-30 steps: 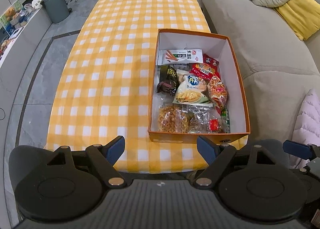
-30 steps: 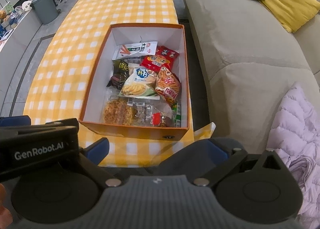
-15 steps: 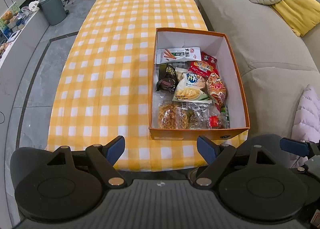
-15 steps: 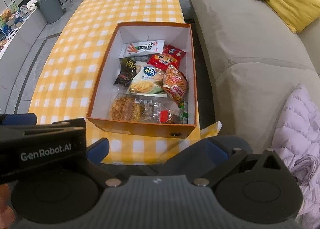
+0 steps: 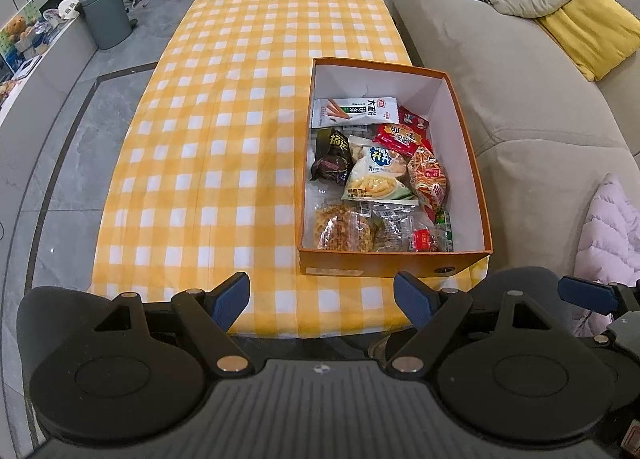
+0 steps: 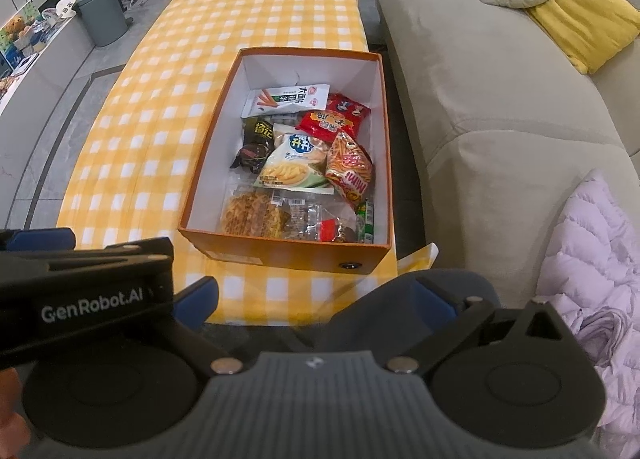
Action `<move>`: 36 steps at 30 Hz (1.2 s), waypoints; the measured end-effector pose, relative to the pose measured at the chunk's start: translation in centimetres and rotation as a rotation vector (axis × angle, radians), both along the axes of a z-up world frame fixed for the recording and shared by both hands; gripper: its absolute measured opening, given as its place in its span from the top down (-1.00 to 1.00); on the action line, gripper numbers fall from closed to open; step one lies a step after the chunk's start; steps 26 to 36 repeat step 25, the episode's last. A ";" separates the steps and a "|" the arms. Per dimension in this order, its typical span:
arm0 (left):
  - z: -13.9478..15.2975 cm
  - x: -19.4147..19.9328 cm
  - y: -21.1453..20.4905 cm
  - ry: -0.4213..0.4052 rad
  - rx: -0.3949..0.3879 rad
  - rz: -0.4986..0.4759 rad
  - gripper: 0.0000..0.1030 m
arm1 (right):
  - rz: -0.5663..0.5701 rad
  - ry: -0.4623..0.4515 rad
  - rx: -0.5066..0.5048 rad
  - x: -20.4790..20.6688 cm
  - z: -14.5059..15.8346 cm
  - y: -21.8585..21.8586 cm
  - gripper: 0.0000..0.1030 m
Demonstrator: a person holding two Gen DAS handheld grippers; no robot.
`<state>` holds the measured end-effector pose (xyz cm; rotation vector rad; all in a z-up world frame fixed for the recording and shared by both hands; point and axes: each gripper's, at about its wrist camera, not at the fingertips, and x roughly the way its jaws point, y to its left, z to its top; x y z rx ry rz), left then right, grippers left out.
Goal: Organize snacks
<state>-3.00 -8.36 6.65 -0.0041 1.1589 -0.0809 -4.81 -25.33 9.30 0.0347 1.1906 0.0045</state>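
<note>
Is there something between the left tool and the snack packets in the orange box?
Only the near wall of the orange box stands between the open left tool and the snack packets. The box has no lid, so from above nothing visible blocks the way. The checked tablecloth beside the box is bare.

An orange box full of snacks sits on the checked table, near its right edge beside the sofa. The right gripper hangs spread wide, empty, before the table's near edge; the left gripper shows at left
</note>
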 end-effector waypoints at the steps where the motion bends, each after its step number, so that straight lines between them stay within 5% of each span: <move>1: 0.0 0.0 0.0 0.000 0.000 0.000 -0.86 | 0.000 -0.001 -0.001 -0.1 0.0 0.0 -0.93; 36: 0.5 -0.9 0.4 -0.002 -0.013 0.006 -0.86 | 0.007 -0.013 0.005 -1.1 0.3 0.7 -0.93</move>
